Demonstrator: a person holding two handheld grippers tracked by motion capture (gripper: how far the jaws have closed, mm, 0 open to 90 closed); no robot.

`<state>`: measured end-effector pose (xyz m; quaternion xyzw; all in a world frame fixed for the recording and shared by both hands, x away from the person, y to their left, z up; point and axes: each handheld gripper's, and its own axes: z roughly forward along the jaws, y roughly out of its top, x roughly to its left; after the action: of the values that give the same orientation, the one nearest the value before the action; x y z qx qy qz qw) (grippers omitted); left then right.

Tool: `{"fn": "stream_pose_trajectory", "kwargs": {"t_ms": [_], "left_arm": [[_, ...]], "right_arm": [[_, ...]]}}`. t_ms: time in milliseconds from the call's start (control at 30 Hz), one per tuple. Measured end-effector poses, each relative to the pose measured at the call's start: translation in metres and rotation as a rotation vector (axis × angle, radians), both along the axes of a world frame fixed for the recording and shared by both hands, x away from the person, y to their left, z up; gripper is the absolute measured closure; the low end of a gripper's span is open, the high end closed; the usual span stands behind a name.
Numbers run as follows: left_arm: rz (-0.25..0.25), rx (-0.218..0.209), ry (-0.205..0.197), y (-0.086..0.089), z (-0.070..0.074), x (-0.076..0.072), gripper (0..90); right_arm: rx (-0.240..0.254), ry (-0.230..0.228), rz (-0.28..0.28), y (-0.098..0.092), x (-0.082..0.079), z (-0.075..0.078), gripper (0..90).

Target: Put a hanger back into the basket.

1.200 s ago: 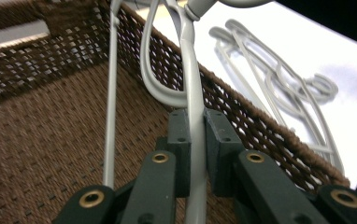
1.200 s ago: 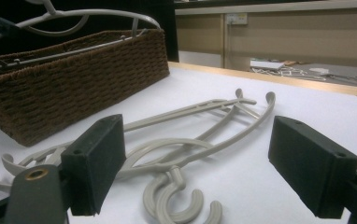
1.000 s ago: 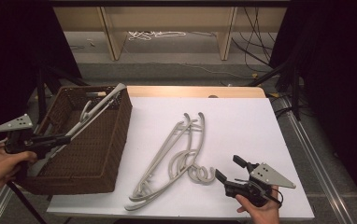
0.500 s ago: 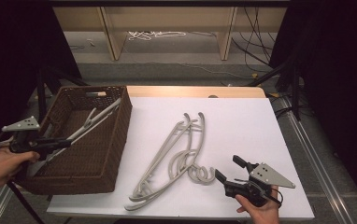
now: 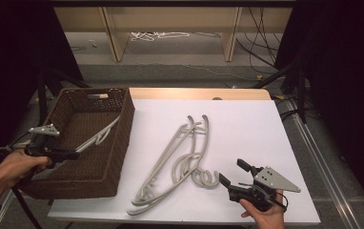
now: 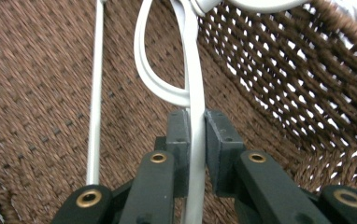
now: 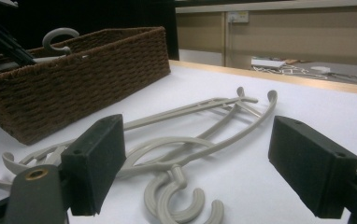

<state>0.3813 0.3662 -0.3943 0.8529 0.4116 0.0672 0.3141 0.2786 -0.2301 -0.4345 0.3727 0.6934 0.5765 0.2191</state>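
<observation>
A brown wicker basket (image 5: 126,125) stands at the table's left end. My left gripper (image 5: 74,154) reaches in over its near left corner, shut on the bar of a pale grey hanger (image 5: 100,137) that slants toward the basket's right wall. In the left gripper view the pads (image 6: 179,133) pinch that hanger (image 6: 193,70) above the woven floor (image 6: 36,84). Two or three more grey hangers (image 5: 175,155) lie tangled in the middle of the white table. My right gripper (image 5: 231,172) rests open near the front edge, just right of their hooks (image 7: 181,196), with nothing between its fingers (image 7: 97,158).
The white table top (image 5: 251,124) has bare room to the right of and behind the hangers. Beyond its far edge are wooden shelf legs (image 5: 113,33) and loose cables (image 5: 158,35) on the floor. Dark stand legs (image 5: 44,90) flank the basket.
My left gripper has sunk and drawn the held hanger down off the basket's rim into the basket. The right gripper and the hangers on the table have stayed put.
</observation>
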Motion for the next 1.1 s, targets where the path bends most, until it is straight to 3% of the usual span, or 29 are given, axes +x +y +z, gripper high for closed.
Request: {"fn": "stream_pose_trajectory", "kwargs": {"t_ms": [67,100,200,267,333,433,467,600,667,833,867,1100], "left_arm": [[0.002,0.000,0.005,0.000,0.000,-0.001,79.5],[0.008,-0.015,-0.001,0.000,0.000,-0.001,79.5],[0.030,-0.036,-0.020,0.000,0.002,-0.003,70.8],[0.019,-0.035,-0.040,0.000,0.005,-0.004,70.6],[0.039,-0.039,-0.059,-0.002,0.008,-0.005,69.1],[0.097,-0.088,-0.107,-0.006,0.017,-0.008,60.6],[0.093,-0.094,-0.123,-0.007,0.021,-0.008,59.6],[0.146,-0.120,-0.183,-0.022,0.035,-0.014,41.9],[0.171,-0.173,-0.230,-0.034,0.041,-0.019,36.7],[0.164,-0.264,-0.307,-0.065,0.053,-0.032,30.6],[0.159,-0.275,-0.313,-0.070,0.054,-0.034,29.5],[0.137,-0.363,-0.366,-0.109,0.058,-0.052,19.5]], "right_arm": [[-0.016,0.012,-0.004,-0.001,-0.001,0.001,19.7],[0.000,0.000,0.001,0.000,0.000,0.000,19.7],[-0.001,0.001,0.001,0.000,0.000,0.000,19.7],[-0.009,0.016,0.002,0.000,-0.001,0.001,19.7],[0.001,0.003,-0.001,0.000,0.000,0.000,19.7],[0.001,-0.004,0.000,0.000,0.000,0.000,19.7],[0.000,-0.001,0.001,0.000,0.000,0.000,19.7],[-0.004,-0.001,-0.004,-0.001,0.000,0.000,19.7],[0.001,-0.001,0.000,0.000,0.000,0.000,19.7],[-0.014,0.011,-0.003,0.000,-0.001,0.001,19.6],[0.002,-0.006,-0.002,0.001,0.000,0.000,19.5],[0.017,-0.012,-0.001,0.001,0.000,0.000,19.2]]}}
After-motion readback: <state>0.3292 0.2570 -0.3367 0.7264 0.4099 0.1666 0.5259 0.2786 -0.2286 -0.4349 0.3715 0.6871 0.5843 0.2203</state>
